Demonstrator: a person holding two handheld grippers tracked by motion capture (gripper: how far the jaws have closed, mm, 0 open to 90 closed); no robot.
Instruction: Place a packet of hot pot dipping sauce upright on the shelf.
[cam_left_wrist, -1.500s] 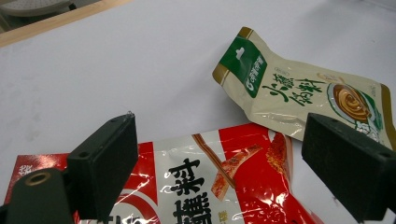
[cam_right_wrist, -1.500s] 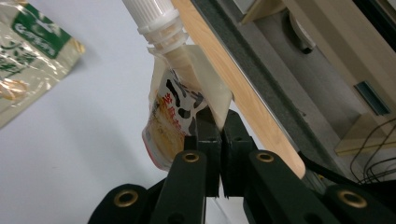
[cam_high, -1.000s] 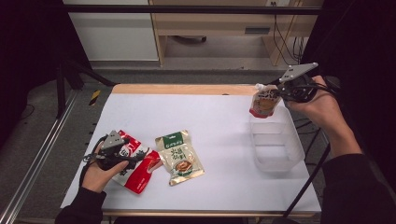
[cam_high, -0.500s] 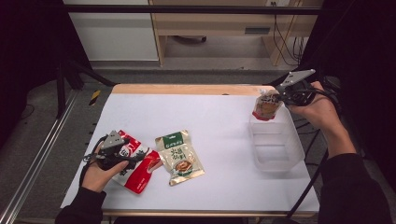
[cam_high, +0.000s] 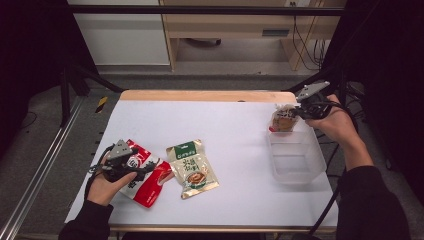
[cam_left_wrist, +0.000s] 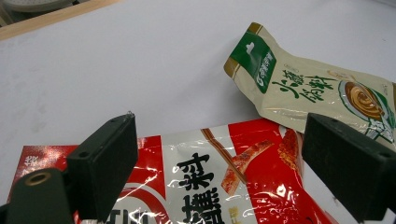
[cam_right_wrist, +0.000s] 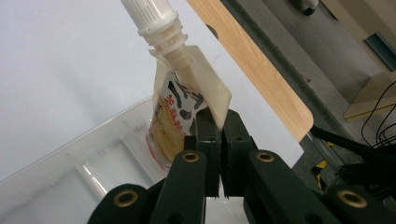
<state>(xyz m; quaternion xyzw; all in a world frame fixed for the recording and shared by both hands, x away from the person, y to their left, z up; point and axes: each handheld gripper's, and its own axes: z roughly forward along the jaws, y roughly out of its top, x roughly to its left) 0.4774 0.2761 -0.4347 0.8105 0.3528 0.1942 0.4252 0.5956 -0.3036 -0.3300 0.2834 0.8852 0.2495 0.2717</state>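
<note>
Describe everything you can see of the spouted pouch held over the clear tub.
The spouted pouch is a soft, glossy packet with a white ribbed screw cap and spout at one end and a pale body printed with dark characters over yellow-brown and red artwork. The right gripper is shut on its flat side edge, holding it in the air, tilted. It hangs at the far rim of the clear plastic tub, its lower end dipping toward the opening.

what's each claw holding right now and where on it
The right claw pinches the spouted pouch by its side edge, below the spout. The left claw is open over the red packet, holding nothing.
</note>
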